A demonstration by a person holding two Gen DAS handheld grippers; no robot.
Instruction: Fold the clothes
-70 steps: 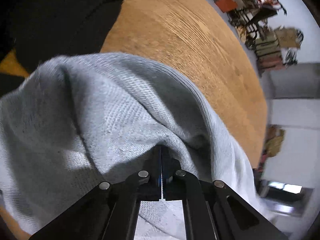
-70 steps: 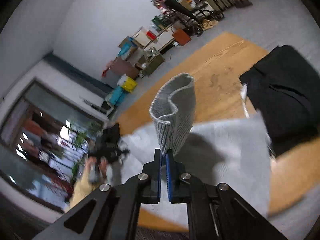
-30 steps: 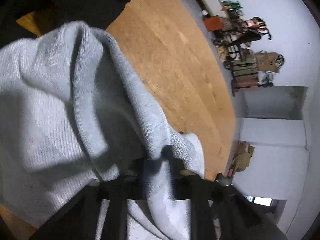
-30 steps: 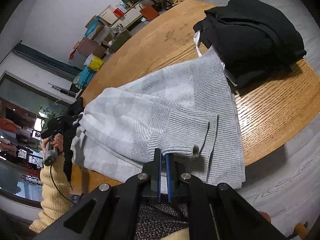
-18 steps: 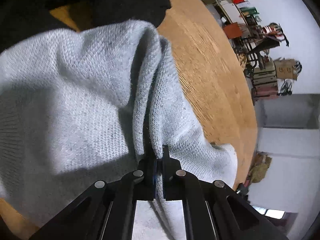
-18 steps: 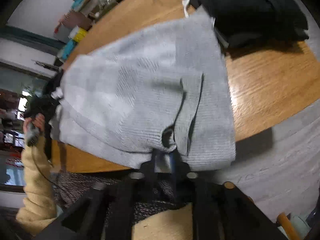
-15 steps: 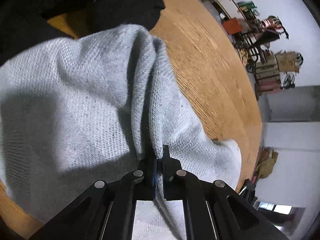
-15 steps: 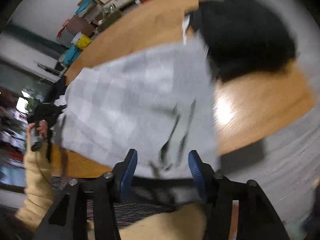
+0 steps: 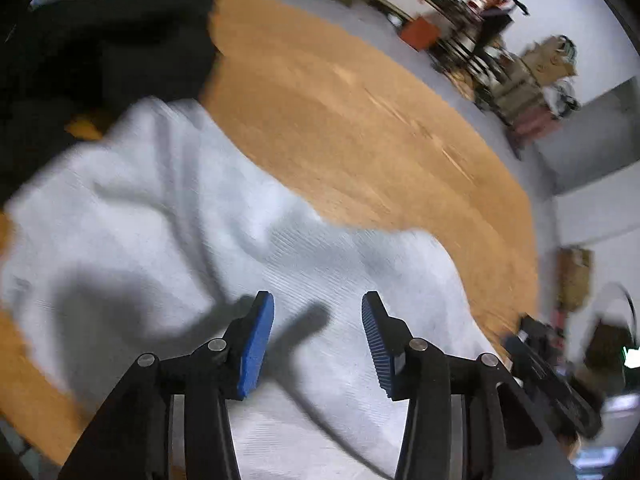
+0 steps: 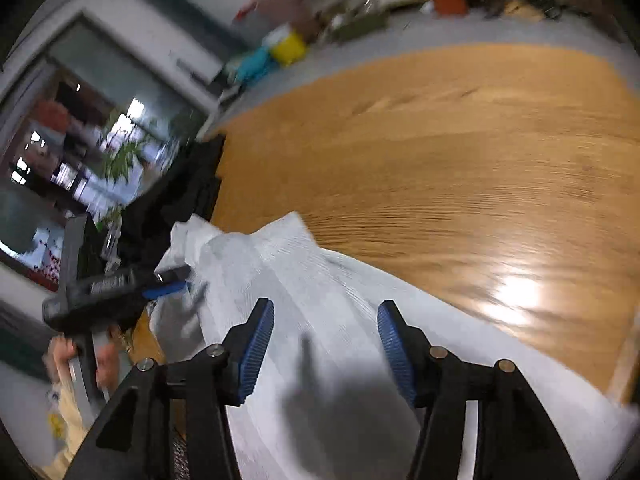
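Note:
A light grey knit sweater (image 9: 192,232) lies folded on the round wooden table (image 9: 360,120). My left gripper (image 9: 318,308) is open and empty, hovering just above the sweater. My right gripper (image 10: 326,316) is open and empty too, above the sweater (image 10: 320,300) near the table's front edge. The left gripper also shows in the right wrist view (image 10: 172,284), at the sweater's far left end. Both views are motion-blurred.
Black clothing (image 9: 100,48) is piled at the table's far left, touching the sweater's edge; it also shows in the right wrist view (image 10: 176,200). Cluttered shelves and boxes (image 9: 500,60) stand beyond the table. Bare wood (image 10: 440,160) lies behind the sweater.
Both grippers have opened and let go of the sweater, which now lies on the table. Both have pulled back and swung to new angles.

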